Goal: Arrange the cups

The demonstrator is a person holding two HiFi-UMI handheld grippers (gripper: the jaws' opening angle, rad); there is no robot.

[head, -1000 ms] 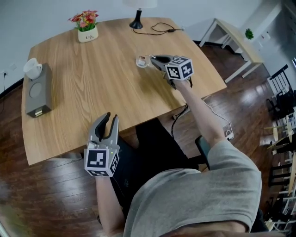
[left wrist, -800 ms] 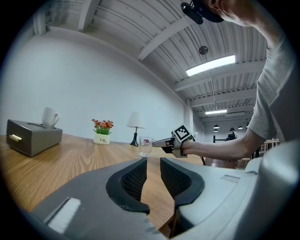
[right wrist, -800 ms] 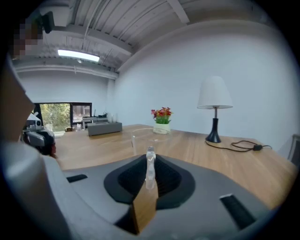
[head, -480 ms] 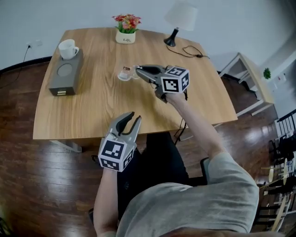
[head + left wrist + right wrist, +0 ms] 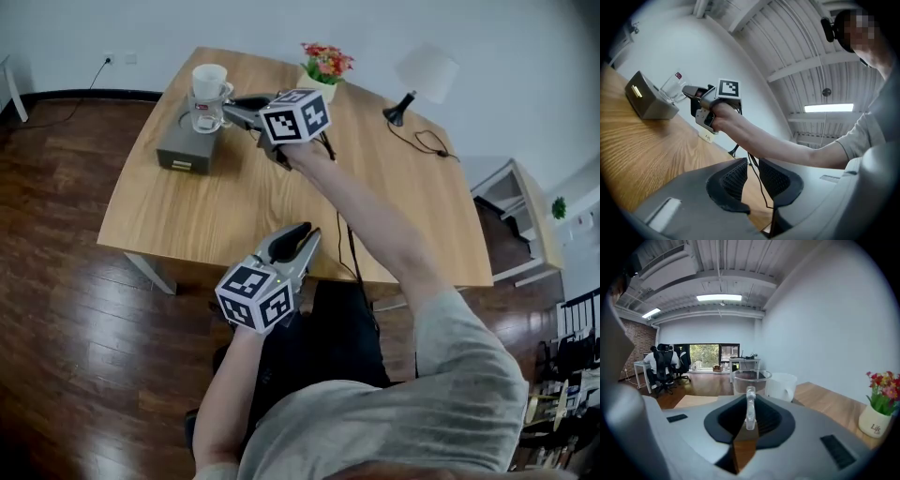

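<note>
Head view shows the big change: a second ago the right tongs (image 5: 231,105) were out over the middle of the table (image 5: 234,211), and now they have swung across to the far left corner. They are clamped tight on the handle of the glass cup (image 5: 205,115). In the right gripper view that clear handle (image 5: 749,412) stands pinched between the pads, with the bowl of the glass out front. The glass now hangs over the grey box (image 5: 186,148), just beside the white cup (image 5: 210,80) already standing on it. I cannot tell whether its base touches the box yet. I judge the carry is nearly over and the setting-down is what remains. My left tongs (image 5: 302,234) have barely shifted; they hover at the near edge of the table, pads a little apart, nothing between them. What stands in the way is mainly the white cup, close enough to be knocked as I lower. The flower pot (image 5: 325,66), lamp (image 5: 419,77) and its cable (image 5: 428,142) sit well off to the right.
</note>
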